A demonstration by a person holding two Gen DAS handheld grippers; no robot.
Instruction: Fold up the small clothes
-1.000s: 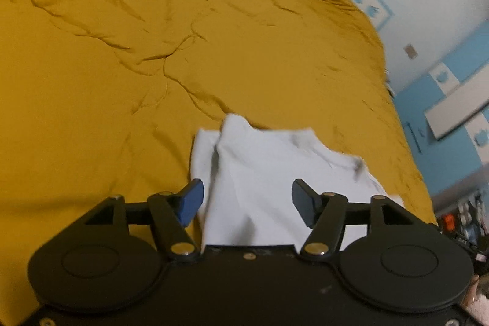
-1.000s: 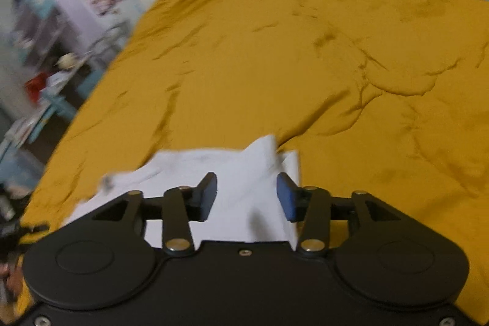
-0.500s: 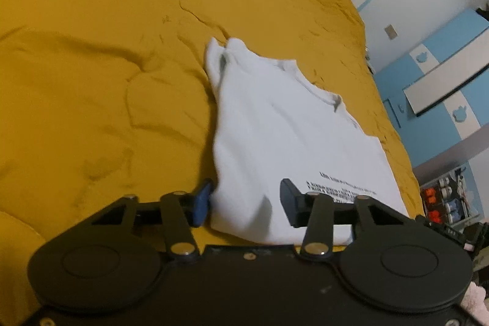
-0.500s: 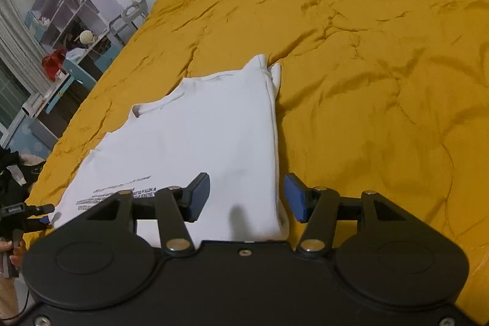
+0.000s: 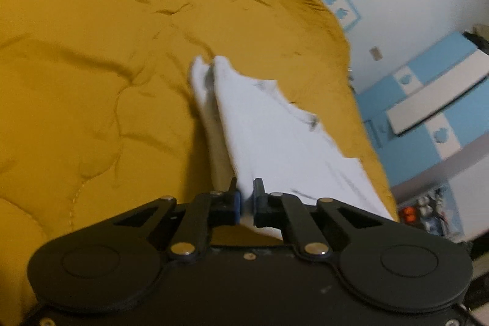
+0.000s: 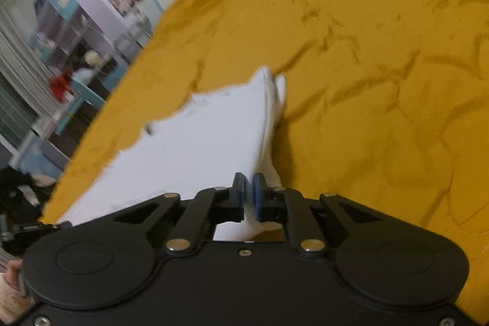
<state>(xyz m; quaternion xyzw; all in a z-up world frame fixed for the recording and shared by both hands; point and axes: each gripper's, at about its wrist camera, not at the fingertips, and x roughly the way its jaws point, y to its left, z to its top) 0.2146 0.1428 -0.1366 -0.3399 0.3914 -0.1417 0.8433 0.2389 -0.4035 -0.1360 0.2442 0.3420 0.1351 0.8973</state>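
One white shirt is stretching away from the left tool and right tool, both pinching its near hem above the yellow bedspread.

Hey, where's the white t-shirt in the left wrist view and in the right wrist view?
Left wrist: white t-shirt centre, running right of middle down to the fingers.
Right wrist: white t-shirt centre-left, running down to the fingers.
Shared landmark: yellow bedspread under it.
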